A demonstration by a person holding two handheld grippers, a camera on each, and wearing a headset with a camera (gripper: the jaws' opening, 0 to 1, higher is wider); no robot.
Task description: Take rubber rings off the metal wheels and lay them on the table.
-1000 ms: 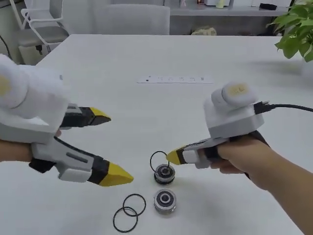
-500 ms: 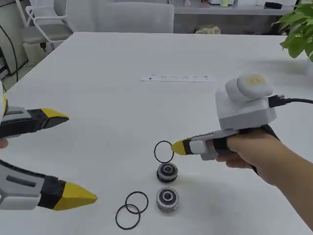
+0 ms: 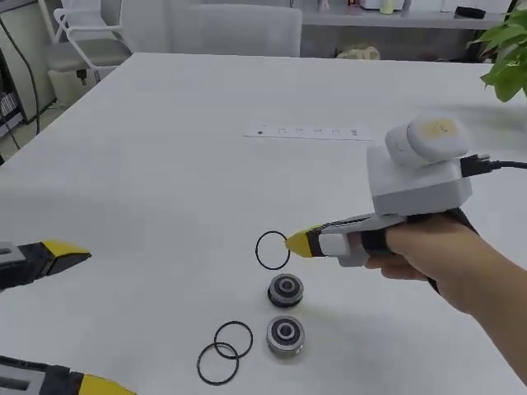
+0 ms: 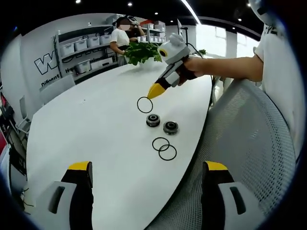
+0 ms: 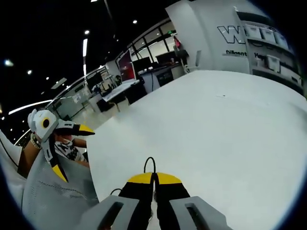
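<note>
Clamped on a rubber ring [image 3: 257, 250] beside the farther metal wheel [image 3: 286, 290], the right tongs [image 3: 290, 243] are needing a low, gentle release onto the bench [image 3: 165, 164], while the left tongs [image 4: 147, 166] are gaping apart.

The right gripper [image 4: 154, 90] pinches a rubber ring [image 4: 145, 112]; the left gripper [image 4: 147, 166] gapes.
</note>
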